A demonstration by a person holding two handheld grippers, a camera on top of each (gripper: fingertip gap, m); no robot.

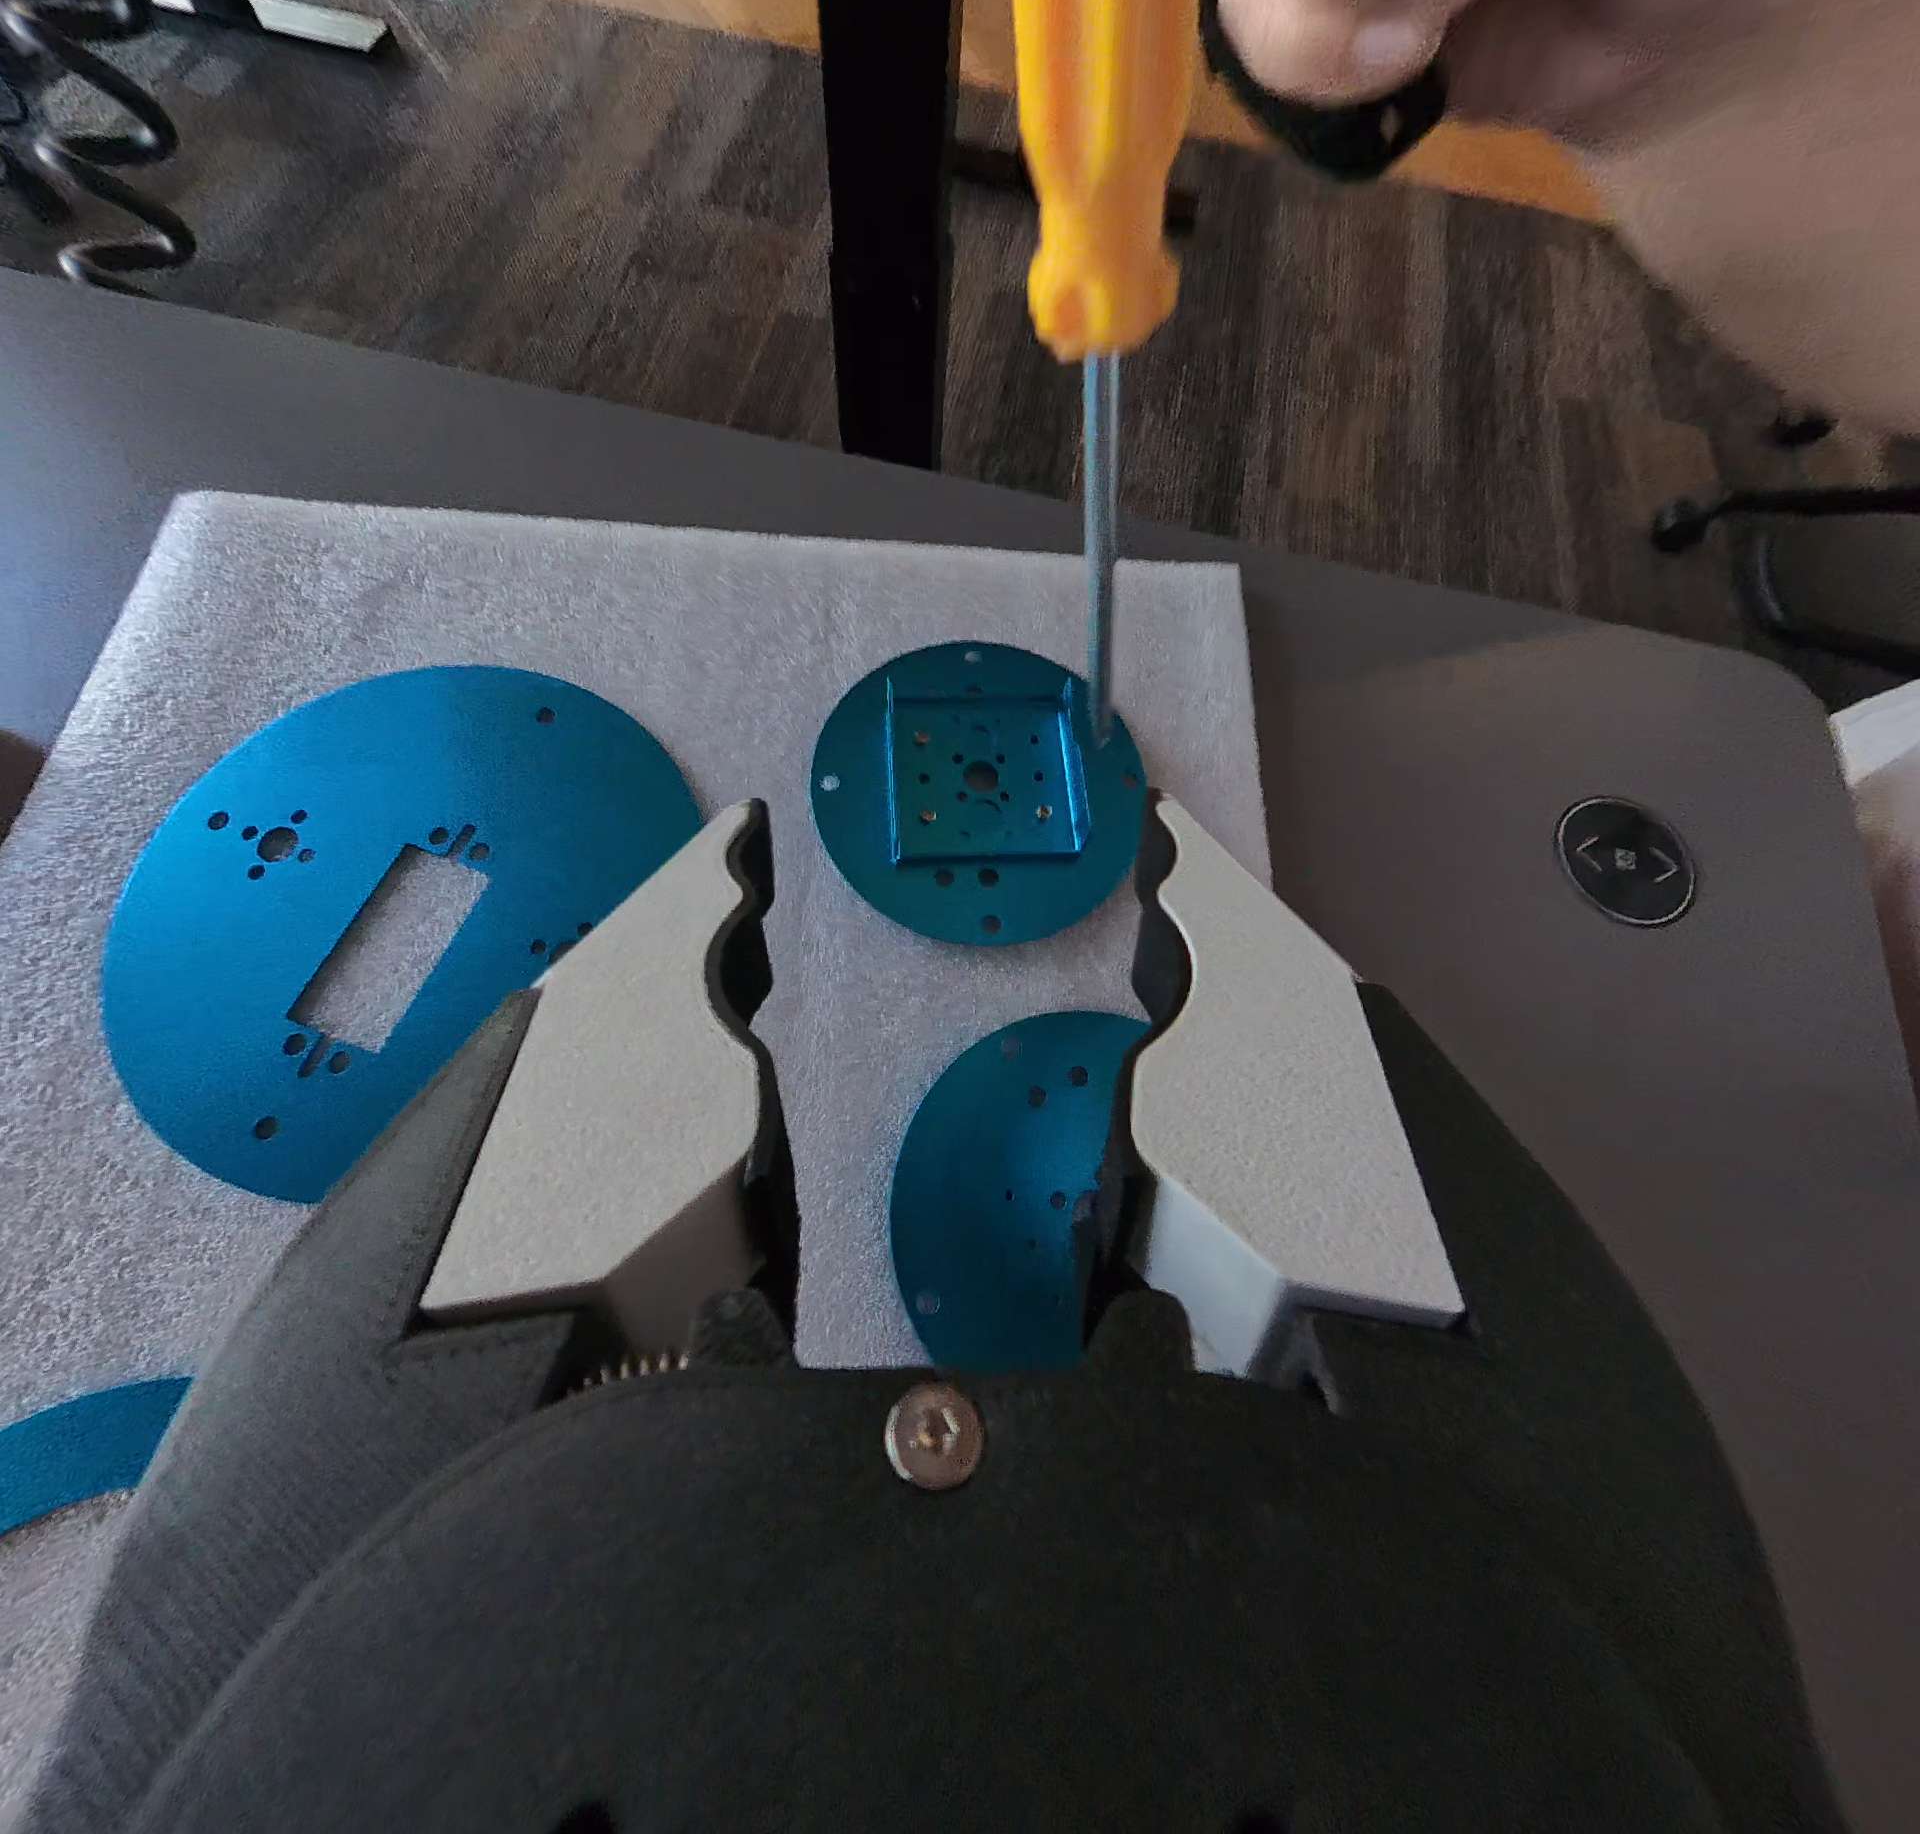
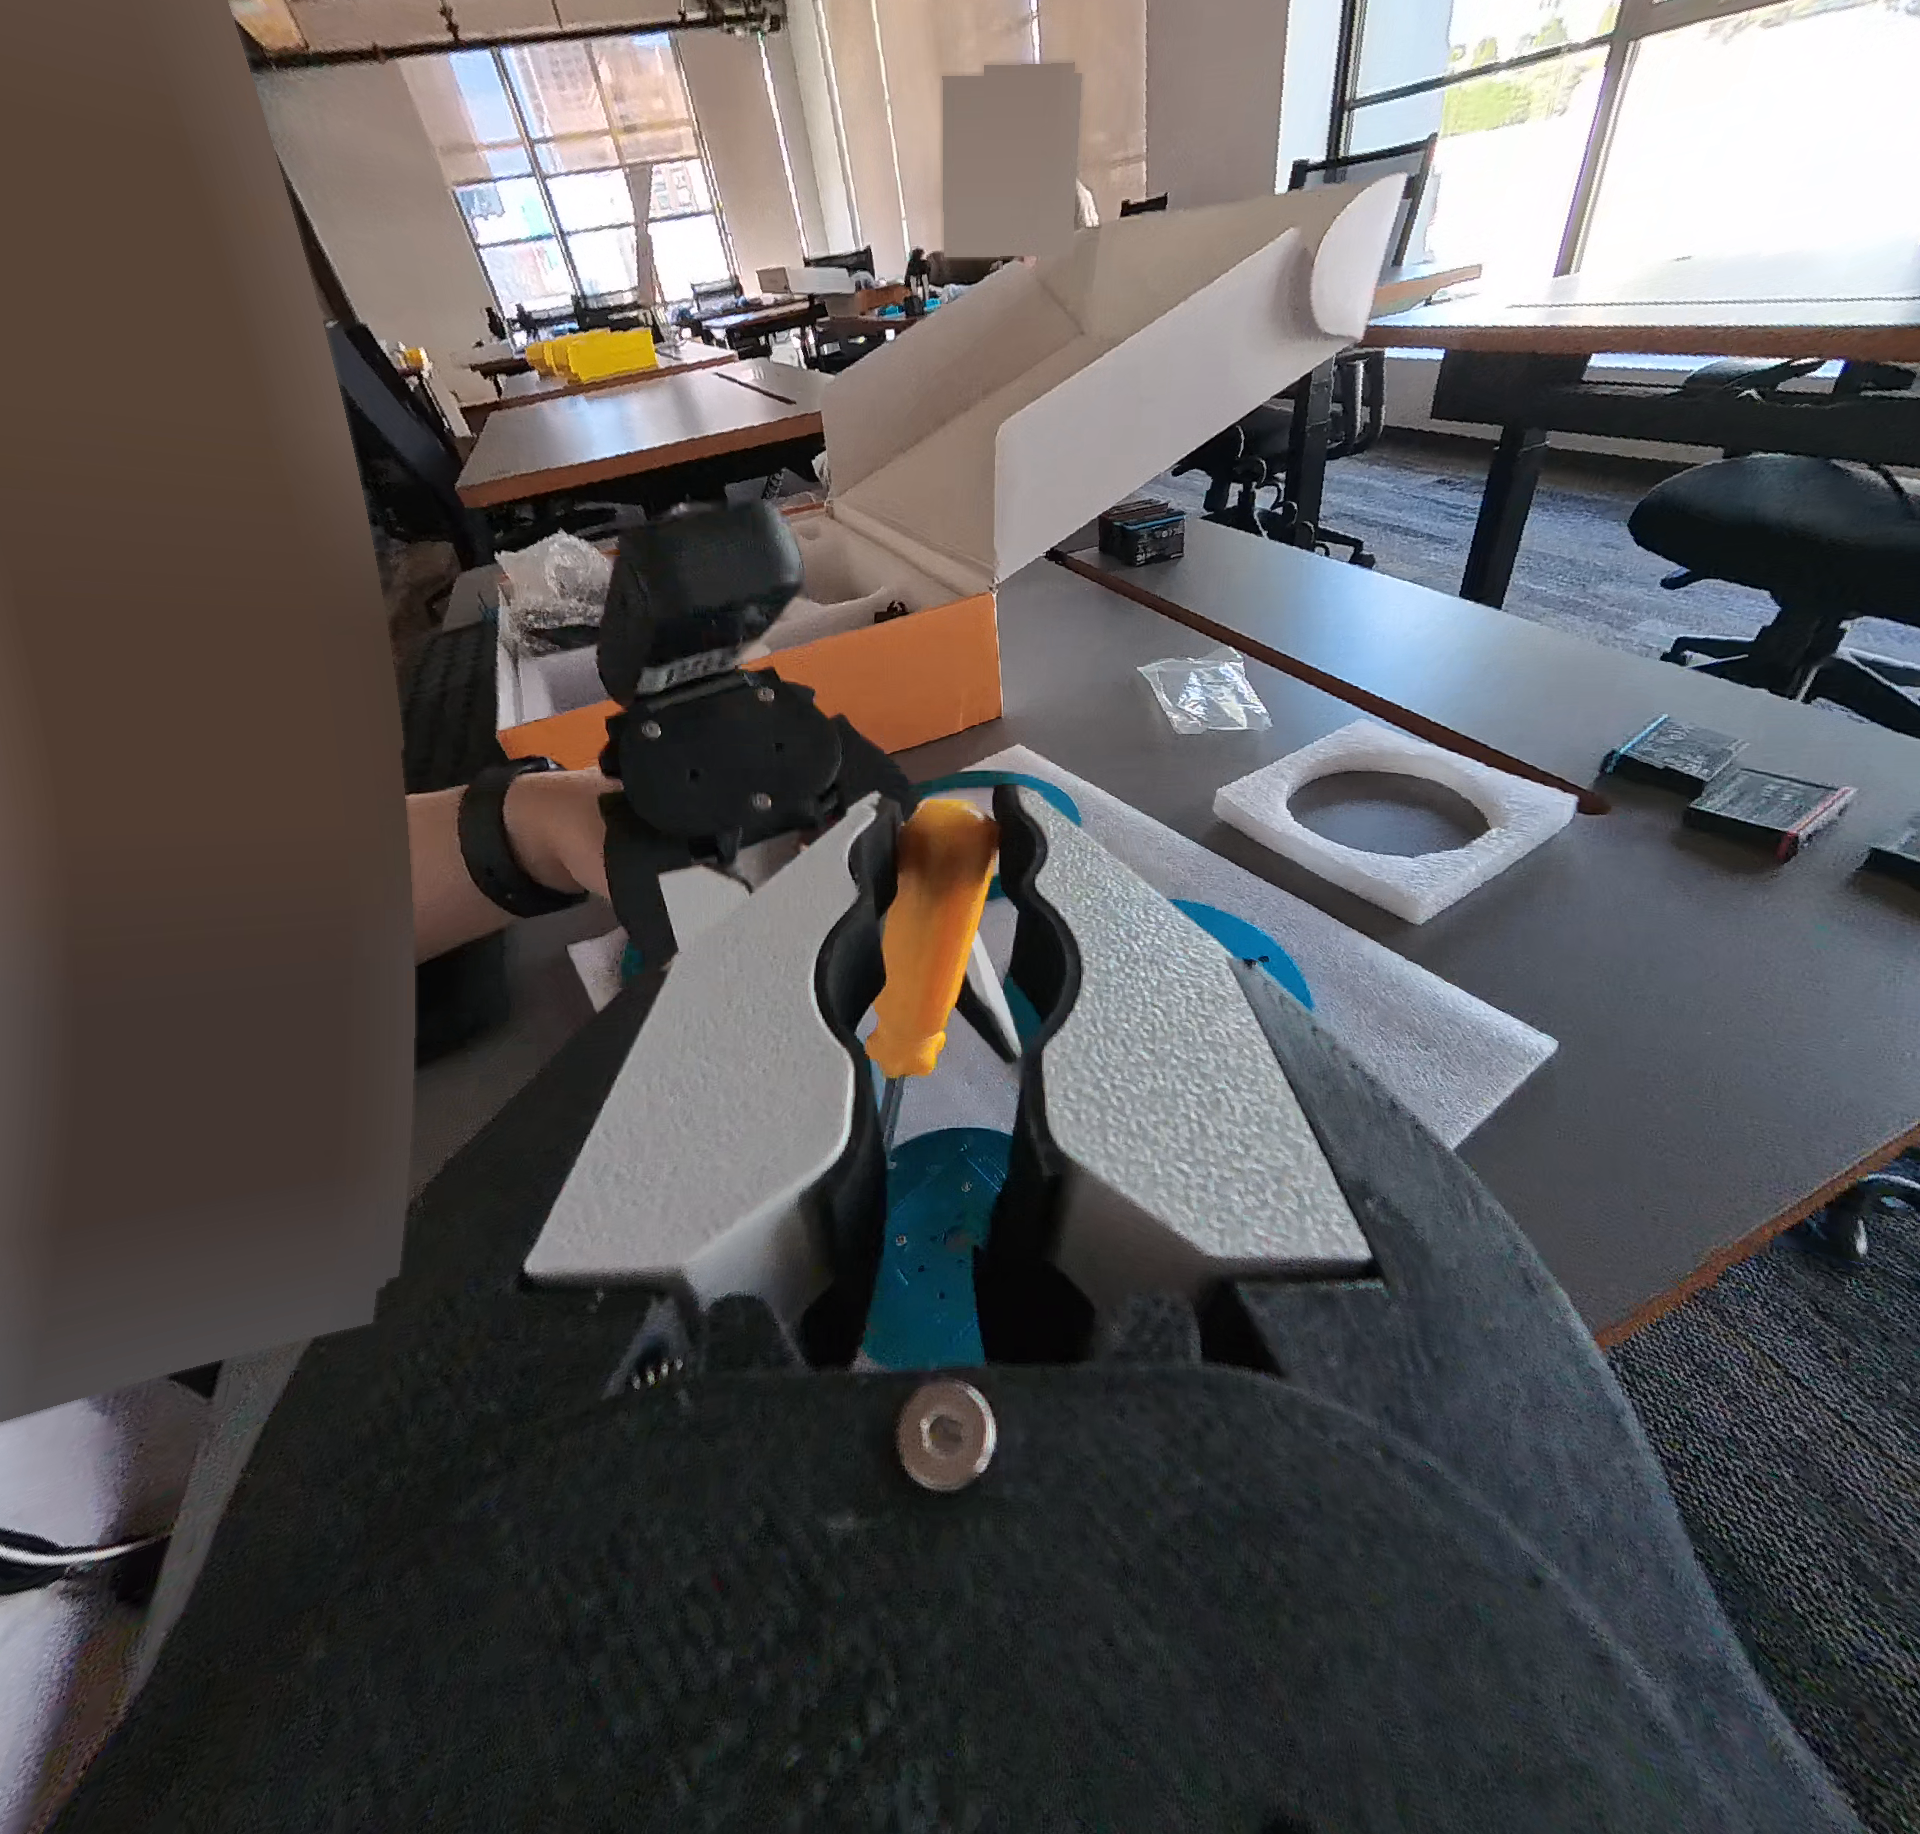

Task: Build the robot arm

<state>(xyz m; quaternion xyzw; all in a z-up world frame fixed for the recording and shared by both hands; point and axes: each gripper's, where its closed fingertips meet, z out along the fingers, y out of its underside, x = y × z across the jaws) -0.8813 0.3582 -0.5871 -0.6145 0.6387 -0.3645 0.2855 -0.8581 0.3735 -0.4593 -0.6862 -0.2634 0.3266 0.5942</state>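
A small blue disc with a square bracket on it lies on a white foam sheet. My left gripper is open, with a fingertip on each side of that disc just above the foam. A second blue disc lies between its fingers, partly under the right one. My right gripper is shut on the yellow handle of a screwdriver. The screwdriver stands nearly upright, its tip on the small disc beside the bracket's right wall. The disc also shows under the right gripper.
A large blue disc with a rectangular cutout lies to the left on the foam. An open orange and white box, a foam ring piece, a plastic bag and small black boxes sit on the grey table. A round control is set into the table. The tips of one gripper are about 12 cm away from the tips of the other.
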